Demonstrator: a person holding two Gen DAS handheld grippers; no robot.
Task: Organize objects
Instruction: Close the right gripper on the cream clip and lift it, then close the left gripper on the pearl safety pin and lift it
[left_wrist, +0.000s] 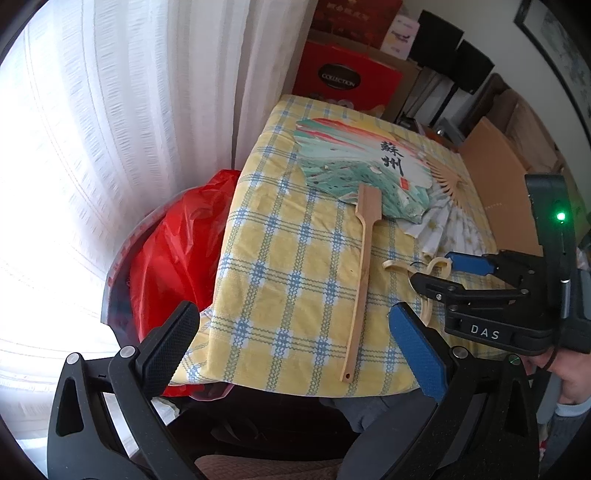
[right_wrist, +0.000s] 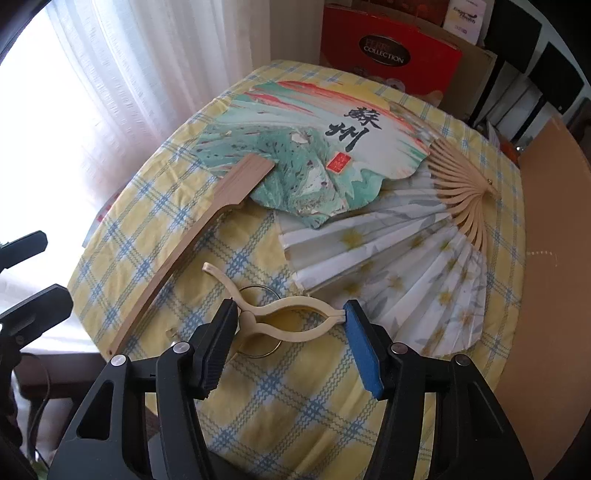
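Fingers (right_wrist: 221, 325) of right gripper (right_wrist: 290, 318) bracket a cream, curvy plastic clip (right_wrist: 288, 314).

White sheer curtain (left_wrist: 122, 122) at left w/ bright window behind. Red plastic bag (left_wrist: 177, 236) just beside the table's left edge, under the curtain. Red box (right_wrist: 391, 51) marked COLLECTION stands past the far table edge; brown cardboard sheet (right_wrist: 546, 229) along the right side; black boxes (left_wrist: 458, 51) behind
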